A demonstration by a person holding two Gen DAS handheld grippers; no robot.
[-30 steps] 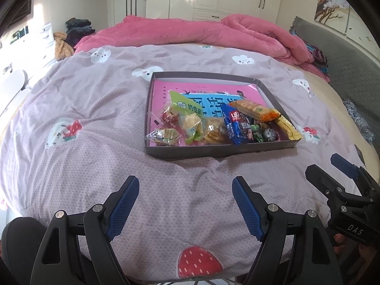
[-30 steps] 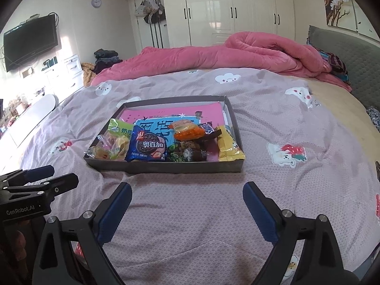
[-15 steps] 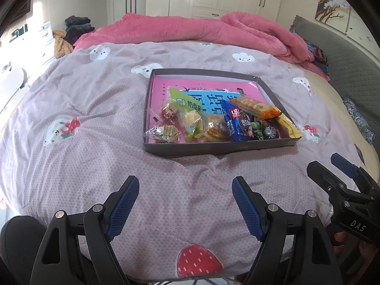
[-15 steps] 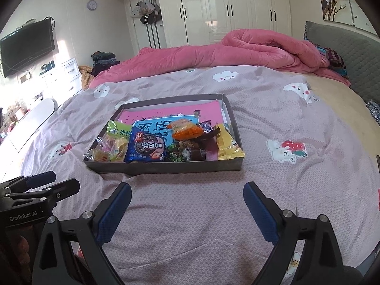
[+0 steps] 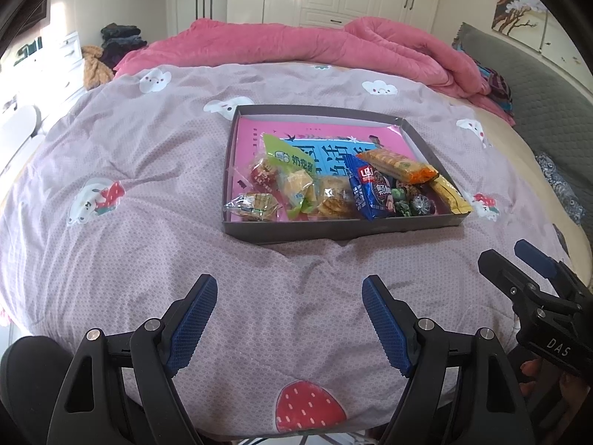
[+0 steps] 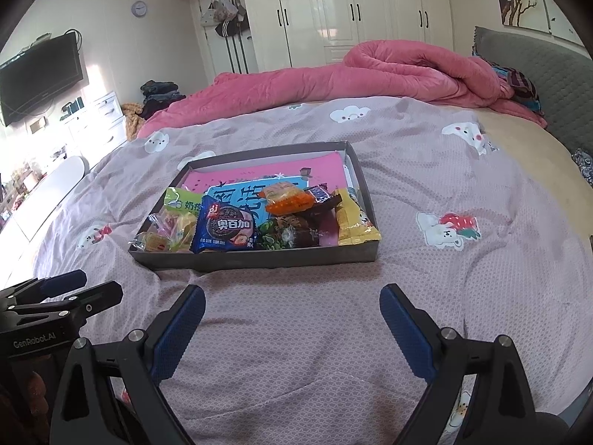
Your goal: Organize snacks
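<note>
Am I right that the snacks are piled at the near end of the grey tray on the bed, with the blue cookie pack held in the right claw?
Not quite: the blue cookie pack lies in the grey tray; the right claw is open and empty, as the right wrist view shows. The rest is right.

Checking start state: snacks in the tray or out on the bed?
In. All packets sit inside the grey tray, heaped at its near side; none on the bedspread.

A shallow grey tray (image 6: 259, 257) lies flat on the bedspread, its floor lined pink and blue. Snack packets crowd its near edge: a blue cookie pack (image 6: 226, 230) propped upright, an orange wafer pack (image 5: 396, 165) lying across others, a yellow pack (image 6: 354, 218) at the right (partly overhanging), and clear-wrapped sweets (image 5: 254, 204) at the left.
</note>
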